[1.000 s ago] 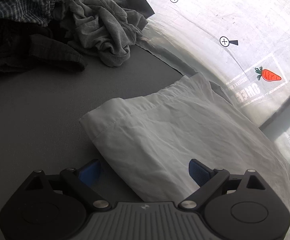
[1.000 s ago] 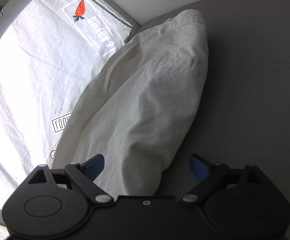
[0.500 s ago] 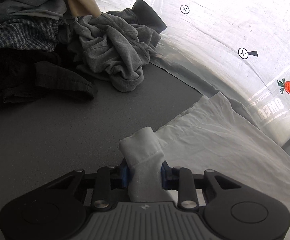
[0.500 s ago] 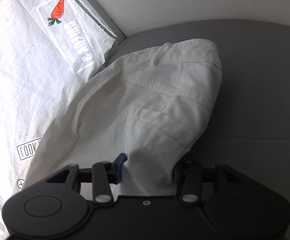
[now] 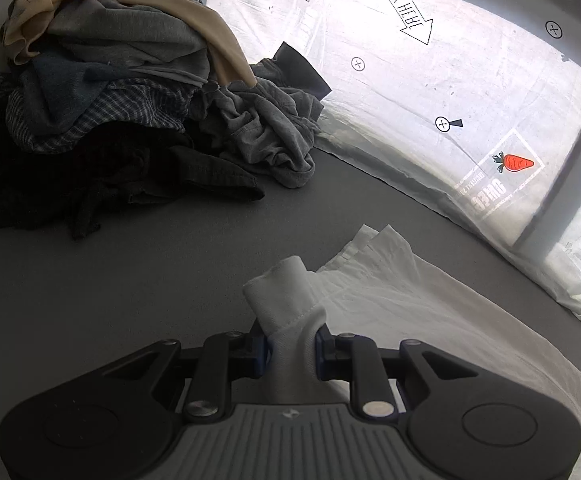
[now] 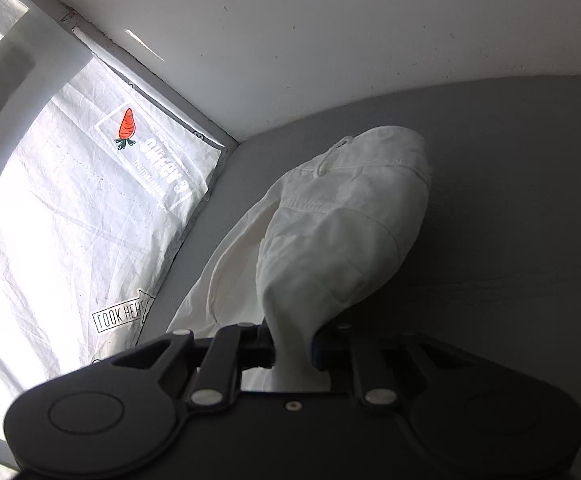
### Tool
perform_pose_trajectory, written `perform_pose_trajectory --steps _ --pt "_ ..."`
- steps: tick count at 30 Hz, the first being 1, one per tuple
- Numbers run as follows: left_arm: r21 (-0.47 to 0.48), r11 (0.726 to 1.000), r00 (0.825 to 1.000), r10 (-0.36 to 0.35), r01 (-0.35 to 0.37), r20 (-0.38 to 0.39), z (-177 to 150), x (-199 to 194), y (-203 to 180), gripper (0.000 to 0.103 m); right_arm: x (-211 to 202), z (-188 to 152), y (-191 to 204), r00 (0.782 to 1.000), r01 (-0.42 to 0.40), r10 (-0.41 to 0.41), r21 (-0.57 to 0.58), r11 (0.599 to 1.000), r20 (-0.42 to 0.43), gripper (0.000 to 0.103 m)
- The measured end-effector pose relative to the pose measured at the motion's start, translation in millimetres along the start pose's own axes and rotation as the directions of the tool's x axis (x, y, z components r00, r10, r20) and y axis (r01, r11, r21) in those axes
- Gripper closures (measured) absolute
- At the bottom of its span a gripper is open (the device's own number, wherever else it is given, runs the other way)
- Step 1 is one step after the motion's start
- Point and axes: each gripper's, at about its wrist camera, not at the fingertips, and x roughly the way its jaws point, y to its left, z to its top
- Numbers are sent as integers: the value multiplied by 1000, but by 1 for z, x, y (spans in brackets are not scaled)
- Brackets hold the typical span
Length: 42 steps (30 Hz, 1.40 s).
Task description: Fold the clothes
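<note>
While the left gripper [image 5: 290,354] is pinching a bunched hem of the white garment [image 5: 430,320], its blue-padded jaws are pressing in on the cloth from both sides, and a small roll of fabric is poking out just ahead of them. Most of the garment is lying spread over the grey surface [image 5: 110,300] to the right of the gripper, with a doubled corner pointing toward the printed plastic sheet [image 5: 430,100] along the far edge. That sheet is showing carrot logos [image 5: 513,163] and an arrow label.

Well apart from the white cloth, at the far left, a heap of unfolded clothes [image 5: 130,100] is sitting on the same surface: a tan piece is draping over the top, grey and checked pieces are lying beneath it, and dark ones are sprawling at the bottom.

Over in the right wrist view, the right gripper [image 6: 294,354] is clamping another gathered part of the white garment [image 6: 342,240], which is rising from the jaws and billowing toward the corner where the white wall [image 6: 330,40] is meeting the grey surface [image 6: 510,200]. A seam and what is possibly a drawstring loop are showing near its far end, though the detail is too small to be sure.
</note>
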Motion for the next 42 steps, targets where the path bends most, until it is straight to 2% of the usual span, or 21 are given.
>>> perform_pose_trajectory --steps 2,3,4,5,6,8,10,12,14,15,17,19,22,25,27,32,33,36,39,42 --pt "17 1000 999 16 -15 -50 -30 -13 21 78 -12 -1 -19 998 54 -55 -68 996 -19 83" --pt "19 1000 998 16 -15 -66 -40 -13 28 77 -10 -1 -26 995 78 -82 -92 993 -48 74" --pt "3 1000 996 18 -18 -83 -51 -13 37 76 -8 -2 -32 993 91 -100 -118 989 -69 72" --pt "-41 999 995 19 -23 -94 -59 -13 48 76 -10 -2 -31 991 101 -113 -156 983 -67 68" --pt "-80 996 995 18 -26 -99 -63 -14 55 73 -15 -5 -25 990 120 -133 -207 971 -50 59" --pt "-153 988 996 8 -22 -94 -67 -18 65 68 -23 -9 -10 985 160 -172 -313 936 -11 50" --pt "-150 988 996 8 -22 -91 -69 -19 67 62 -37 -24 8 975 221 -208 -432 874 78 39" --pt "-119 992 995 24 -35 -94 -72 -18 65 57 -51 -43 26 957 289 -225 -541 790 183 16" --pt "-97 994 995 32 -41 -98 -74 -17 64 57 -60 -65 45 932 357 -212 -647 674 294 14" --pt "-97 994 994 34 -43 -100 -74 -17 65 55 -61 -73 53 928 365 -191 -688 627 319 13" --pt "-84 995 994 52 -60 -97 -70 -18 66 51 -53 -84 71 949 309 -132 -754 580 288 13" --pt "-55 993 993 101 -104 -56 -60 -23 67 44 -39 -89 90 976 210 -72 -791 575 207 13" --pt "-3 992 992 125 -125 6 -39 -24 64 42 -30 -105 113 993 102 -14 -828 551 113 13" --pt "33 996 995 87 -88 53 -18 -22 54 36 -18 -121 138 999 11 27 -852 524 29 12" --pt "75 997 998 22 -26 57 -6 -13 40 35 -5 -130 154 999 -37 42 -861 507 -19 12" --pt "258 965 998 -55 47 24 7 24 -11 35 27 -146 190 993 -120 64 -876 467 -103 12" --pt "264 962 997 -69 62 16 11 33 -18 34 33 -147 193 992 -129 58 -872 473 -115 12" --pt "262 958 993 -115 112 -6 21 61 -38 24 51 -149 201 990 -134 26 -852 506 -141 11" --pt "260 957 992 -125 130 -34 28 88 -54 23 67 -152 200 989 -105 -34 -839 534 -145 11" --pt "278 952 992 -117 126 -48 32 107 -65 23 78 -155 193 983 -92 -75 -806 584 -167 13"
